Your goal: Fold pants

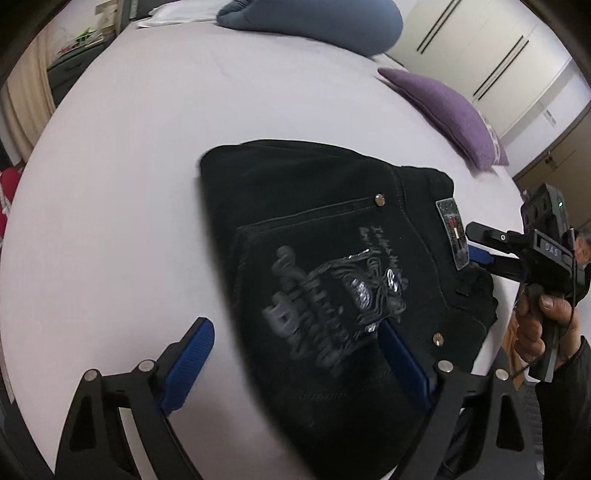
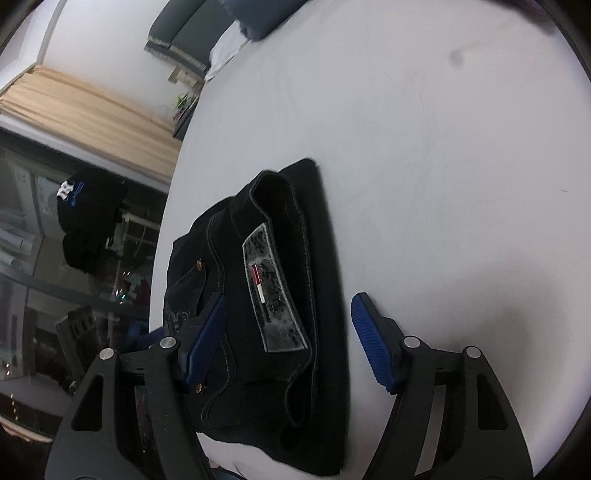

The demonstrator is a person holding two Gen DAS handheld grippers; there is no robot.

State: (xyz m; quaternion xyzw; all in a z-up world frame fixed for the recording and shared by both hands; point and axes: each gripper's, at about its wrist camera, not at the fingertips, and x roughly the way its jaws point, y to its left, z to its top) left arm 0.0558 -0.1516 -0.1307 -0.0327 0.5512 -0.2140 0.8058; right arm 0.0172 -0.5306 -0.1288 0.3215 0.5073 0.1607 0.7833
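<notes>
Black pants [image 1: 332, 258] lie folded into a compact bundle on the white sheet [image 1: 129, 184], back pocket embroidery and waistband label [image 1: 452, 232] facing up. My left gripper [image 1: 295, 332] stands open above the bundle's near end, one blue pad over the sheet and the other over the cloth, gripping nothing. In the right wrist view the pants [image 2: 314, 229] sit close in front, label [image 2: 273, 291] up. My right gripper [image 2: 288, 301] is open and straddles the waistband without pressing it. That gripper [image 1: 480, 243] also shows at the bundle's right edge, held by a hand [image 1: 535, 325].
A purple cushion [image 1: 450, 110] and a blue-grey pillow [image 1: 314, 22] lie at the far side of the sheet. White wardrobe doors [image 1: 480, 48] stand behind. The sheet's edge runs just left of the pants, with a beige curtain [image 2: 85, 107] and dark window beyond.
</notes>
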